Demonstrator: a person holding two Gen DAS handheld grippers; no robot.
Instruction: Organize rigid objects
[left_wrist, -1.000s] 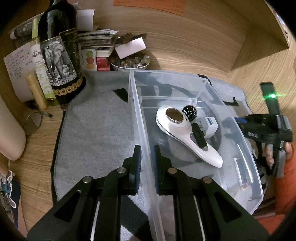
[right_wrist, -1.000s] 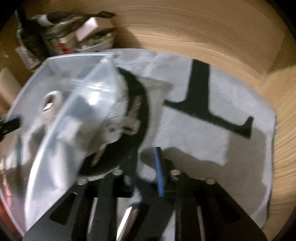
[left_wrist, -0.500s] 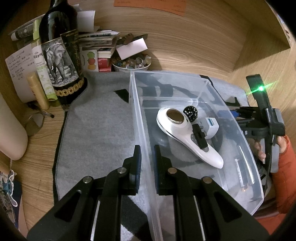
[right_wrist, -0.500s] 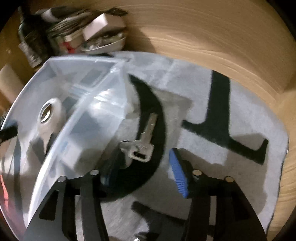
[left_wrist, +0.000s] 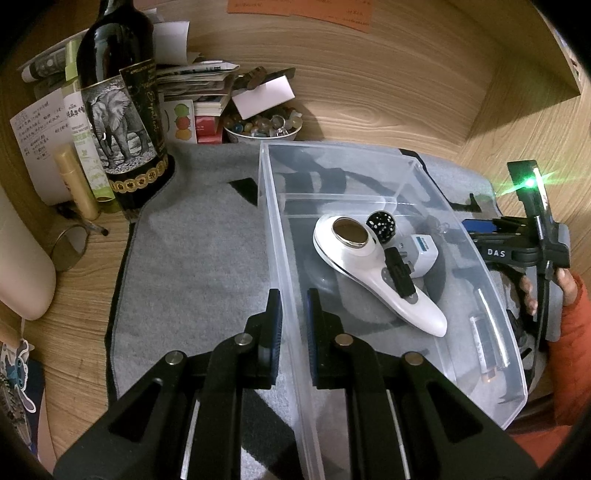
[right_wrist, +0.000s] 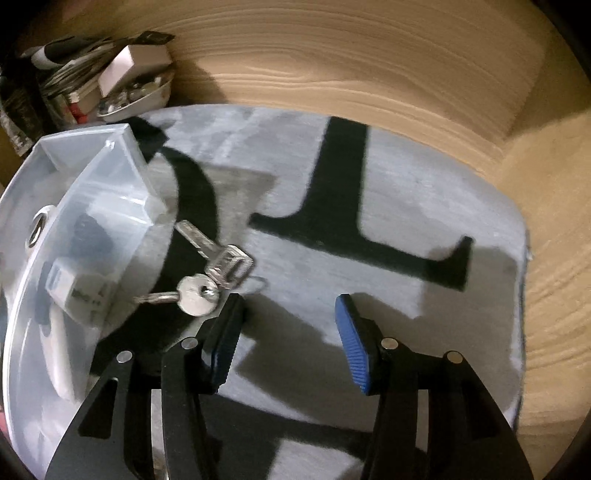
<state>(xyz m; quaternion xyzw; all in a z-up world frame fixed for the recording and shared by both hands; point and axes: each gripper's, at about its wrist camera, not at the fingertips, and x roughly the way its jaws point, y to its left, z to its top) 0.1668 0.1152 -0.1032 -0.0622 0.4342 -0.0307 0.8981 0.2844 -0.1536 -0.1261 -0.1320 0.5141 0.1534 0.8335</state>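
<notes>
My left gripper (left_wrist: 293, 295) is shut on the left wall of a clear plastic bin (left_wrist: 273, 206). In the bin lie a white handheld device (left_wrist: 369, 273), a black speckled ball (left_wrist: 381, 226), a small white box (left_wrist: 421, 251) and a clear tube (left_wrist: 487, 332). Beyond the bin's right side a hand holds my right gripper (left_wrist: 476, 229). In the right wrist view this gripper (right_wrist: 288, 301) points down at the grey mat (right_wrist: 406, 192); its jaws are closing with nothing between them. A bunch of keys (right_wrist: 210, 273) lies on the mat just off the left fingertip (right_wrist: 231, 310), beside the bin (right_wrist: 110, 162).
A dark wine bottle (left_wrist: 118, 110), papers and a bowl of beads (left_wrist: 262, 127) crowd the back left corner. Wooden walls close in behind and to the right. An orange sleeve (left_wrist: 569, 350) is at the bin's right.
The right gripper opened wider and shifted right; the keys, between its fingers half a second ago, now lie ahead of its left finger. The left gripper kept still on the bin wall.
</notes>
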